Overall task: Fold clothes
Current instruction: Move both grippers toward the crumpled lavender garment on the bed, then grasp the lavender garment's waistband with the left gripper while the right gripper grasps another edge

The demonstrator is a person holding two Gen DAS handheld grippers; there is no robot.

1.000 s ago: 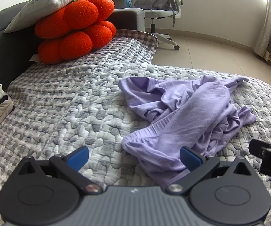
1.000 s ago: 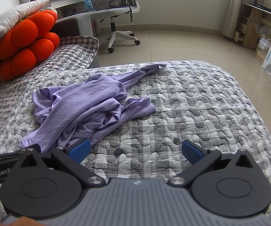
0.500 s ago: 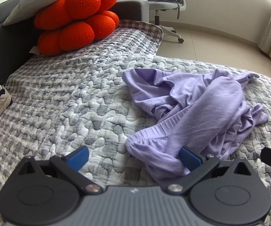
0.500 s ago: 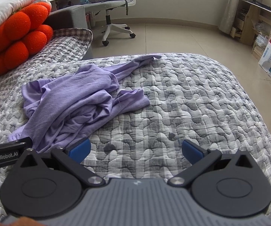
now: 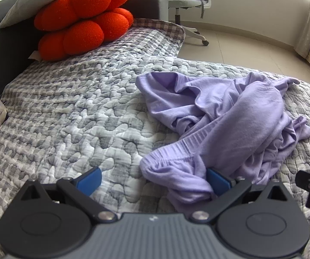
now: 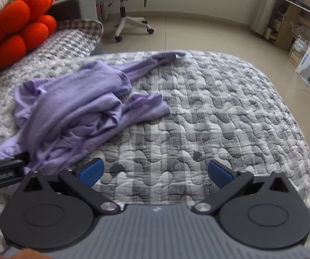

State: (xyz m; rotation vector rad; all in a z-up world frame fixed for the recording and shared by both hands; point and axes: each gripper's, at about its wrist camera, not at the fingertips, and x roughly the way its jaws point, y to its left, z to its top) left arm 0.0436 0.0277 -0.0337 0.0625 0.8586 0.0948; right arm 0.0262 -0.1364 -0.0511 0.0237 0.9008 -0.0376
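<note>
Left gripper [image 5: 153, 180] wide open, holding nothing — right finger now touching the shirt [image 5: 230, 125] hem, closer than a second ago. Right gripper [image 6: 155, 171] also spread wide, empty, over bare quilt [image 6: 219, 108] beside the shirt. Shirt lies crumpled mid-bed — no fold started; everything's left.

2 wrist fisheyes look forward low over the grey quilted bed cover [image 5: 85, 112], the left camera nearer the crumpled lilac cotton garment [image 5: 230, 125]; both share it and the orange bobbled cushion [image 6: 14, 28].
</note>
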